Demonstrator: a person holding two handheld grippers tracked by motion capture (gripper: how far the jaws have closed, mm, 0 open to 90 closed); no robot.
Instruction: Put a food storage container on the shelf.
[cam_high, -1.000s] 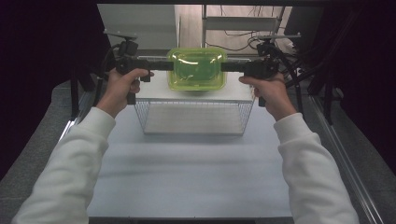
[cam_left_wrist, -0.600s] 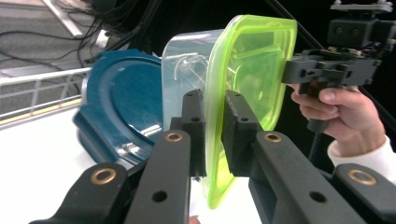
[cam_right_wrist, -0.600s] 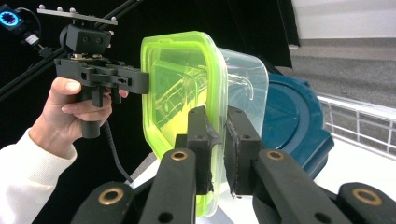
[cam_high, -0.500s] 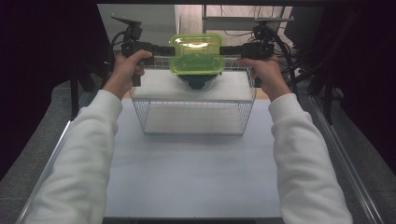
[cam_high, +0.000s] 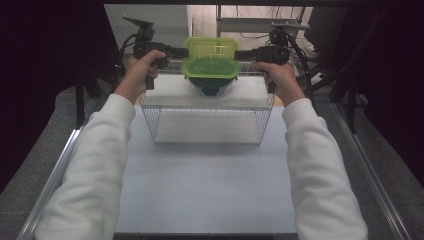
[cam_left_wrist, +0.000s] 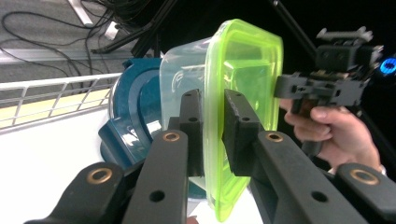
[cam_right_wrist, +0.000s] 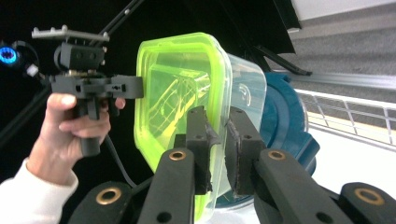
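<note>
- Left gripper (cam_left_wrist: 212, 135): jaws nearly closed, clamped on the rim of the container (cam_left_wrist: 196, 88) where the green lid (cam_left_wrist: 245, 93) meets the clear body.
- Right gripper (cam_right_wrist: 219, 149): jaws likewise nearly closed, pinching the opposite rim edge of the same container (cam_right_wrist: 245, 88).
- Container location: held in the air between both grippers, tipped on edge with the lid (cam_high: 210, 57) facing the person, above the far end of the wire basket (cam_high: 207, 122) on the white table (cam_high: 200, 185).
- Directly behind and below the container: a dark blue object (cam_high: 210, 86), round in outline; contact with the container cannot be told.
- Handling estimate: thin clear plastic with a snap lid, probably light and fairly stiff but smooth; slip is likely under a shallow bite.
- Best hold: the rim lip at opposite sides, as taken here; squeezing the walls risks flexing or popping the lid.
- High view: gives overall layout, both hands (cam_high: 142, 70) and the basket position.
- Left gripper view: adds jaw bite depth, the blue object (cam_left_wrist: 135, 116) behind the clear body, and the opposite hand (cam_left_wrist: 331, 130).
- Right gripper view: adds the moulded relief of the lid (cam_right_wrist: 180, 102) and the basket rail (cam_right_wrist: 350, 109).
</note>
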